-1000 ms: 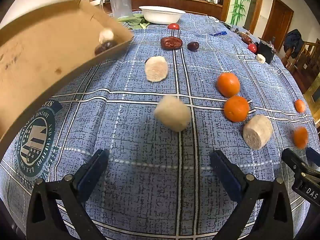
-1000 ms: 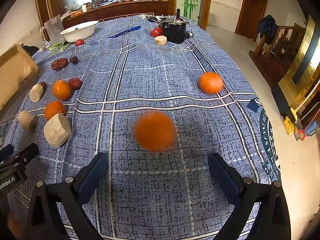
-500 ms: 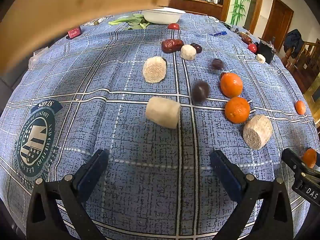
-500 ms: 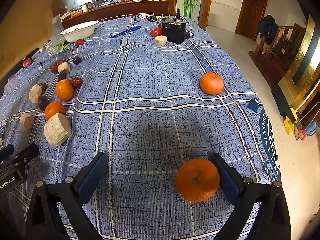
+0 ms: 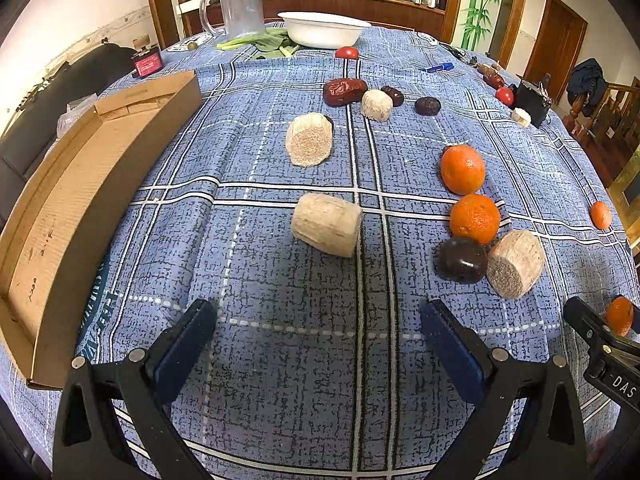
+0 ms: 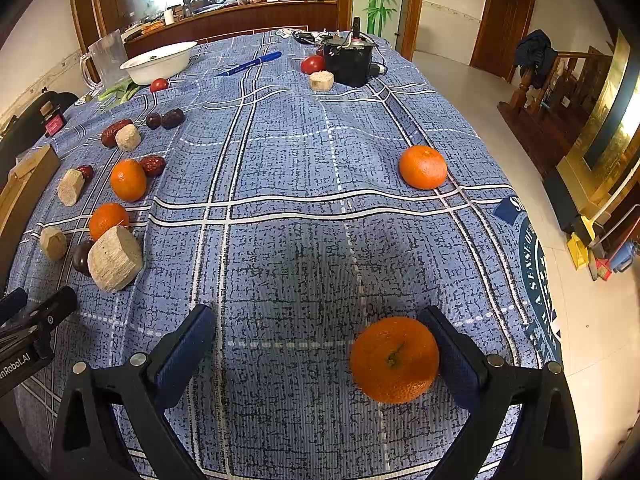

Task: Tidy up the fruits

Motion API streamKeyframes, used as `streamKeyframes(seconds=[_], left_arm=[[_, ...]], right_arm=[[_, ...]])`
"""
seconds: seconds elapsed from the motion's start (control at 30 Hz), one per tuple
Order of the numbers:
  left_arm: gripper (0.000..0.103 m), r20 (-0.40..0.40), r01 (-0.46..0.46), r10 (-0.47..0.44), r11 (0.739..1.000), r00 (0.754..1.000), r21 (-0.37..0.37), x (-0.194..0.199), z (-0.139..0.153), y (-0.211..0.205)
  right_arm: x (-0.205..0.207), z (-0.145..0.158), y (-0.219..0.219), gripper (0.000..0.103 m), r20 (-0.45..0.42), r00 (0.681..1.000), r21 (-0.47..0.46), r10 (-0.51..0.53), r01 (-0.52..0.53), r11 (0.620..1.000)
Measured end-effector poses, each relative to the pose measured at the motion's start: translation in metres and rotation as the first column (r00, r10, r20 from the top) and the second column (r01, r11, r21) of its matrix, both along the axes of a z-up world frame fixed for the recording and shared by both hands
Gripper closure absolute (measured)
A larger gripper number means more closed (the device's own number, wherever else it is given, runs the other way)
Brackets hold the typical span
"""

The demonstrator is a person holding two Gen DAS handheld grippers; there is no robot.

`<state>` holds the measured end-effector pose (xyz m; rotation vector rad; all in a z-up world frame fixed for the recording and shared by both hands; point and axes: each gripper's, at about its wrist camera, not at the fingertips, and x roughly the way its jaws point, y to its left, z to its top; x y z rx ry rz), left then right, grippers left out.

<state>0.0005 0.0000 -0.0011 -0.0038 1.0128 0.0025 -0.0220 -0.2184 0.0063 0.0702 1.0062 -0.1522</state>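
Fruit lies scattered on the blue checked tablecloth (image 5: pixel 280 360). In the left wrist view, a beige cut chunk (image 5: pixel 327 224) lies ahead of my open left gripper (image 5: pixel 318 334), another chunk (image 5: pixel 309 139) farther back, two oranges (image 5: pixel 463 169) (image 5: pixel 475 218), a dark date (image 5: pixel 460 260) and a chunk (image 5: pixel 515 263) at right. Red dates (image 5: pixel 344 90) lie farther back. In the right wrist view, my open right gripper (image 6: pixel 320 344) has an orange (image 6: pixel 394 359) resting on the cloth against its right finger (image 6: pixel 452 352). Another orange (image 6: pixel 423 167) lies farther right.
An empty cardboard box (image 5: pixel 72 208) sits on the table's left edge. A white bowl (image 5: pixel 324 34), a clear jug (image 5: pixel 240 8), greens and tomatoes (image 5: pixel 346 52) are at the far end. A black device (image 6: pixel 348 58) and a blue pen (image 6: pixel 248 64) lie far back.
The cardboard box was tipped up over the table, spilling fruit, and now rests flat at the left. Chunks and dates rolled and settled. An orange rolled to my right gripper's right finger.
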Motion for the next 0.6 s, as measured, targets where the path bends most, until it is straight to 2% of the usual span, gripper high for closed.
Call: streamKeyframes(seconds=[0.27,0.4,0.53,0.6], left_arm=[[0.0,0.0,0.0,0.0,1.0,1.0,0.0,0.0,0.0,-0.001],[0.0,-0.002,0.0,0.0,1.0,1.0,-0.001,0.0,0.0,0.0],[0.0,-0.017,0.035,-0.035,0.999,0.999,-0.025,0.001,0.004,0.006],[0.0,0.007,0.029,-0.029,0.999,1.0,-0.032,-0.002,0.014,0.015]], right_arm=[[0.0,0.001,0.002,0.001,-0.001,1.0,-0.006,-0.003,0.003,1.0],[-0.001,0.004,0.011,0.001,-0.004,1.0,-0.043,-0.009,0.009,0.999],[-0.003,0.02,0.022,0.001,0.02,1.0,-0.018,0.017,-0.017,1.0],[-0.002,0.034,0.031,0.001,0.034,0.999,-0.009,0.033,-0.032,0.999]])
